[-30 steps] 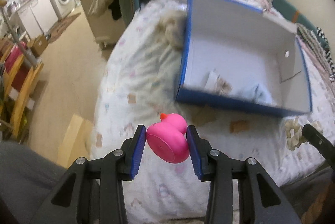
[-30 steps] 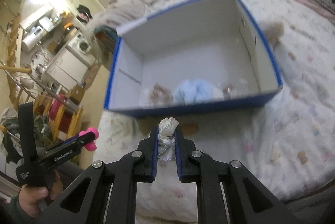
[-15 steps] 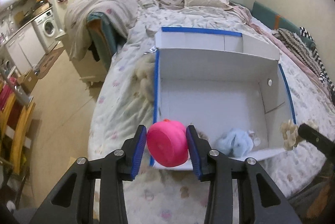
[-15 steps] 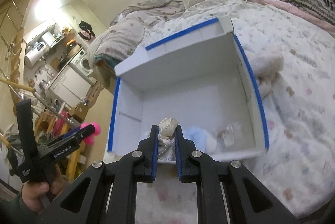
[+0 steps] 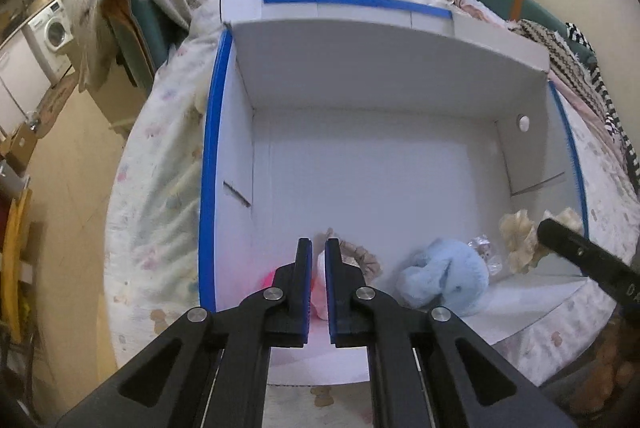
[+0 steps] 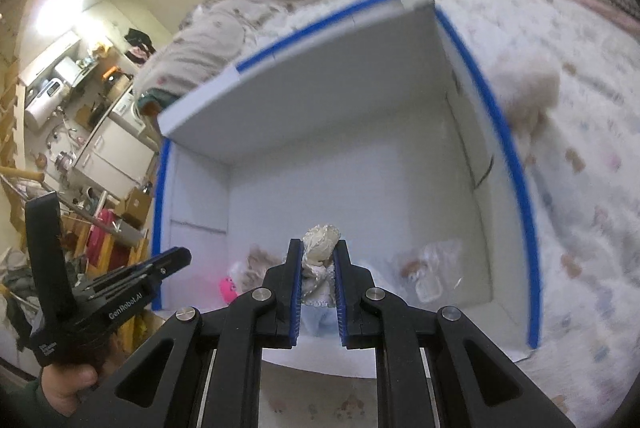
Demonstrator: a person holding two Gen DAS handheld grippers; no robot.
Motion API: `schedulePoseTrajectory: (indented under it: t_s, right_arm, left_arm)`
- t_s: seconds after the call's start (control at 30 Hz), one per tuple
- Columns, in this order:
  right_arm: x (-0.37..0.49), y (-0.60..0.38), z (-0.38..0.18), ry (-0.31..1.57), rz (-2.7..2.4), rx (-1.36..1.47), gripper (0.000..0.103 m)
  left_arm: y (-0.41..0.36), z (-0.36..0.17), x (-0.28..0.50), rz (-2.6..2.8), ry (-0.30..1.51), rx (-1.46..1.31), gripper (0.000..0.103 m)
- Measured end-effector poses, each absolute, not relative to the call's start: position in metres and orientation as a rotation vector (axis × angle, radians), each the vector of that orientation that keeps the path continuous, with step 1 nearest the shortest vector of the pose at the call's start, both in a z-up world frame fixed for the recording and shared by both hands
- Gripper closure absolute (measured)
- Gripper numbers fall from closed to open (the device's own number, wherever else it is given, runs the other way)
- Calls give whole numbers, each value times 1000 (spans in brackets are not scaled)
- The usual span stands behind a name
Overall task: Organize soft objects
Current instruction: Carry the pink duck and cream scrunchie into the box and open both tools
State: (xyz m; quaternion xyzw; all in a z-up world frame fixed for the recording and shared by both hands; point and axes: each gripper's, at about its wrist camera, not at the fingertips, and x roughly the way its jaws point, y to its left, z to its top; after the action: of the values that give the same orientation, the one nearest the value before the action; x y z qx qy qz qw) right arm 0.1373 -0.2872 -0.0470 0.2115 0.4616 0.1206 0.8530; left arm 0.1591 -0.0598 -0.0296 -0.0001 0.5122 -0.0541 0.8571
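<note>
Step in hand: dropping soft toys into the white box (image 5: 376,180) with blue-taped rims that lies open on the bed (image 5: 160,164).
Left tool (image 5: 318,248): closed to a narrow slit and empty, poised over the box's near left corner.
Pink duck (image 6: 228,287): lying on the box floor near the left wall, partly hidden in the left view behind the left tool.
Right tool (image 6: 319,258): clamped on a cream fabric toy (image 6: 320,248), held above the near edge of the box and pointing down into it.
Already in box: a light blue plush (image 5: 448,276), a beige frilly piece (image 5: 360,256) and a clear crinkly wrapper (image 6: 432,268), all along the near wall.
Still outside: a fluffy cream plush (image 6: 528,96) on the bed beside the box's right wall.
Doing it well: I judge the cream toy should be carried over bare floor toward the middle, clear of the blue plush, lowered close, then released so it does not bounce out.
Risk: fabric may snag on the ridged pads; a full, wide release helps.
</note>
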Motion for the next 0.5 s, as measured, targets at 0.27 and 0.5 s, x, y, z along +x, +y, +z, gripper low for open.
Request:
schedulePoseTrajectory:
  t_s: [0.27, 0.5]
  right_arm:
    - [143, -273, -63, 1024, 272, 415, 87]
    - [145, -269, -66, 1026, 267, 399, 81]
  left_arm:
    - [-58, -41, 159, -109, 1094, -4, 97]
    - [-57, -44, 156, -99, 1100, -6, 97]
